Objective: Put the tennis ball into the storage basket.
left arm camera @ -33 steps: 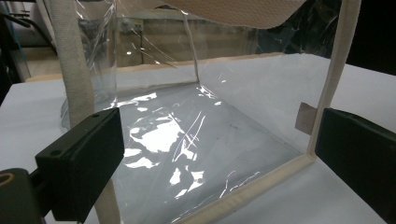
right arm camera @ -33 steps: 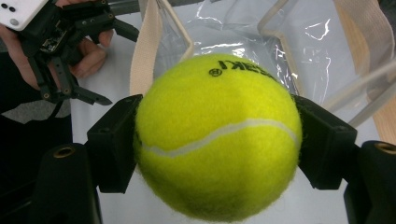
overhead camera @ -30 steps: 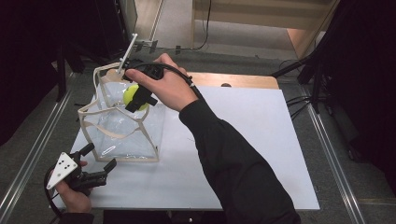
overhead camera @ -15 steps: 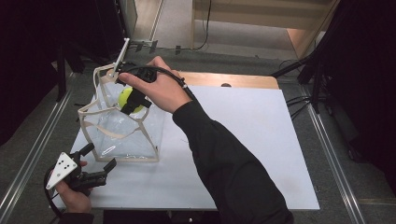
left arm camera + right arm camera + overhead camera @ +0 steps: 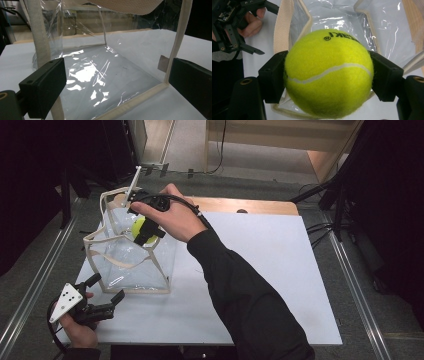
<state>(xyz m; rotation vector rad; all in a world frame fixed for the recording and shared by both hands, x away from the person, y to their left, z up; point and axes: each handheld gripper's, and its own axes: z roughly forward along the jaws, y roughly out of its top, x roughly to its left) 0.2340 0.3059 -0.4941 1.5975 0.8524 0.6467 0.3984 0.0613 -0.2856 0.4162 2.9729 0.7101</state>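
A clear plastic bag with cream fabric trim and handles stands open-topped on the white table at the left. My right gripper hangs over the bag's mouth, shut on a yellow tennis ball. In the right gripper view the tennis ball is squeezed between both pads, with the bag below it. My left gripper rests open near the table's front left corner, pointing at the bag. In the left gripper view the bag's clear wall and trimmed corner stand between the wide-apart jaws, untouched.
A wooden board lies along the table's far edge. Metal rails run along the floor at the left and right. Dark stands and cables crowd the far right. The table's right half is bare white surface.
My right hand has shifted the ball a little lower and toward the near side over the bag's mouth. The left gripper has stayed where it was.
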